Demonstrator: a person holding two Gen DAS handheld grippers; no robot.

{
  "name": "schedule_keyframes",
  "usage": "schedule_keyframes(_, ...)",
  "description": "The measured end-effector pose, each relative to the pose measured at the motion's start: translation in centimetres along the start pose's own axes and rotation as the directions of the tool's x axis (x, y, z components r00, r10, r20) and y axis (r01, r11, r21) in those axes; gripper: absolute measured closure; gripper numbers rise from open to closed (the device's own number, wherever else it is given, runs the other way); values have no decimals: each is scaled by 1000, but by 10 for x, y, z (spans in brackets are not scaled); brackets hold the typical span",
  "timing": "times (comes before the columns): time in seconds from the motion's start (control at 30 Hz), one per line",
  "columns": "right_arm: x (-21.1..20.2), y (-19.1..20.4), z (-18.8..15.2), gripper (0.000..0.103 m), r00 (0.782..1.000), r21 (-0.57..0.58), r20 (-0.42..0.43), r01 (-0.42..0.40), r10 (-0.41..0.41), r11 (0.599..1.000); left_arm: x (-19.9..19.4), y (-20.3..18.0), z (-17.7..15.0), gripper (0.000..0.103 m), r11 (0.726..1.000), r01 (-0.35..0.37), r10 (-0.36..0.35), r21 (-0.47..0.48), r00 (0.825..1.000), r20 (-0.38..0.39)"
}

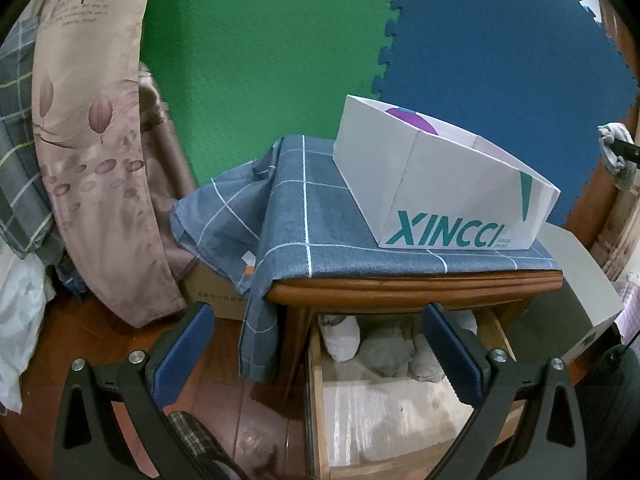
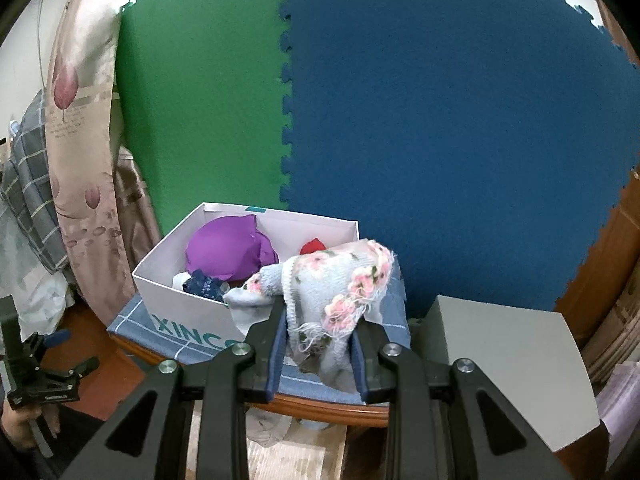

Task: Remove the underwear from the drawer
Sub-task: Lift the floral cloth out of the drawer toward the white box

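My right gripper [image 2: 320,316] is shut on a pale blue knitted garment [image 2: 340,280] with pink flowers, held just in front of the white XINCCI box [image 2: 188,300]. That box holds a purple piece [image 2: 228,248], a red piece [image 2: 313,246] and a dark blue piece [image 2: 202,286]. My left gripper [image 1: 316,316] stands wide open, nothing between its fingers, above the pulled-out wooden drawer [image 1: 316,380]. A white bundle [image 1: 340,336] and a grey bundle [image 1: 386,354] lie at the drawer's back. At the far right edge of the left wrist view, the right gripper [image 1: 618,146] shows with the garment [image 1: 616,160].
The box [image 1: 440,184] sits on a blue checked cloth [image 1: 304,216] draped over the nightstand [image 1: 400,284]. A floral curtain [image 1: 100,140] hangs at left with a cardboard carton [image 1: 216,292] behind it. A grey-white box [image 2: 512,360] stands right of the nightstand. Green and blue foam mats cover the wall.
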State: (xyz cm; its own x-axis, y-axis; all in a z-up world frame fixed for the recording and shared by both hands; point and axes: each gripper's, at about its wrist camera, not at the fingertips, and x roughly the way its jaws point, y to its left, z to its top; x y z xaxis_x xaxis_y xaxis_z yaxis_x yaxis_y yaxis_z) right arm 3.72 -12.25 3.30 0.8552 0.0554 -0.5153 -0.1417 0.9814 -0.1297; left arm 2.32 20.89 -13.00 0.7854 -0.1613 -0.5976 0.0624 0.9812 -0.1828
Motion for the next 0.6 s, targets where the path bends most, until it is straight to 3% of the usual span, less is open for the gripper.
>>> schedule_keyframes(0.6, 6, 13, 13, 75, 998, -58, 29, 51, -49, 997, 1, 0, -1, 1, 1000, 0, -1, -3, 1000, -18)
